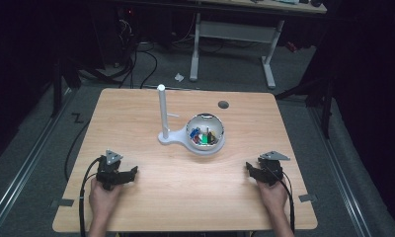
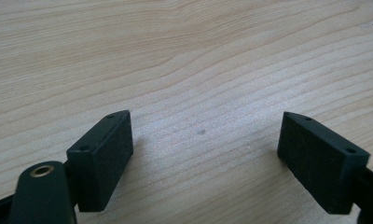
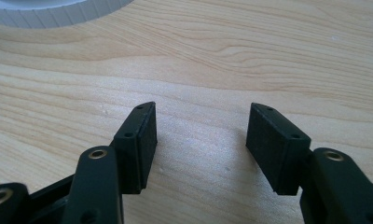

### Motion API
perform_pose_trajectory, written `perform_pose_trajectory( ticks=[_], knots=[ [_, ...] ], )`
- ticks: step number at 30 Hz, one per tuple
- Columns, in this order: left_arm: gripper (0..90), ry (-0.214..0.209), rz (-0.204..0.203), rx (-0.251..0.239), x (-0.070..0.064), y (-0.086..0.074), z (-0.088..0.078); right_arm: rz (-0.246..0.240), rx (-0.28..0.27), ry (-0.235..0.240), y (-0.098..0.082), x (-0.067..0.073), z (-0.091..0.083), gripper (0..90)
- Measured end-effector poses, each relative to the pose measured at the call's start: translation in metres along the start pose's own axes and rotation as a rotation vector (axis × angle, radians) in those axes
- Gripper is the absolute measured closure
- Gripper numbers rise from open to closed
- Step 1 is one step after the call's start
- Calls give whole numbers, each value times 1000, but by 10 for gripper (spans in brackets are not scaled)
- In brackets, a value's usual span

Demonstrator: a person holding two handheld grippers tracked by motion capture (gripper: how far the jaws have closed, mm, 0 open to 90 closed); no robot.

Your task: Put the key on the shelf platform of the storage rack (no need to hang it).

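A white bowl (image 1: 205, 134) with several small coloured pieces inside stands at the middle of the wooden table (image 1: 136, 118). It is joined to a white base with a tall upright post (image 1: 162, 112) on its left. My left gripper (image 1: 132, 172) rests near the table's front left, held in a hand, jaws pointing right. Its jaws (image 2: 205, 135) stand wide apart over bare wood. My right gripper (image 1: 248, 169) rests at the front right, jaws pointing left. It (image 3: 201, 126) is open with nothing between the pads, and the bowl's ribbed rim (image 3: 58, 11) shows at the top left.
A dark round hole (image 1: 223, 104) sits in the tabletop behind the bowl. Beyond the table lie grey floor, cables and the white legs of another desk (image 1: 269, 64). Bare wood stretches between the two grippers.
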State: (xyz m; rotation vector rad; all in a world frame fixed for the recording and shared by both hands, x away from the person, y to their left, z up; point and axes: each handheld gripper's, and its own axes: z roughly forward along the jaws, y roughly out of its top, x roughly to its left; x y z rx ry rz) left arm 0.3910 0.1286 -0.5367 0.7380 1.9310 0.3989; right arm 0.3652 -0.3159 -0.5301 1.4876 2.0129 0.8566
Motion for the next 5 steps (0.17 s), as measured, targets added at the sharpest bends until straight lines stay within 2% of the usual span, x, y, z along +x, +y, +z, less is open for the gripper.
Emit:
perform_pose_trajectory(
  ticks=[5],
  knots=[
    [184, 0, 1, 0, 0, 0, 0, 0, 0, 0, 0, 0, 0, 430]
  ],
)
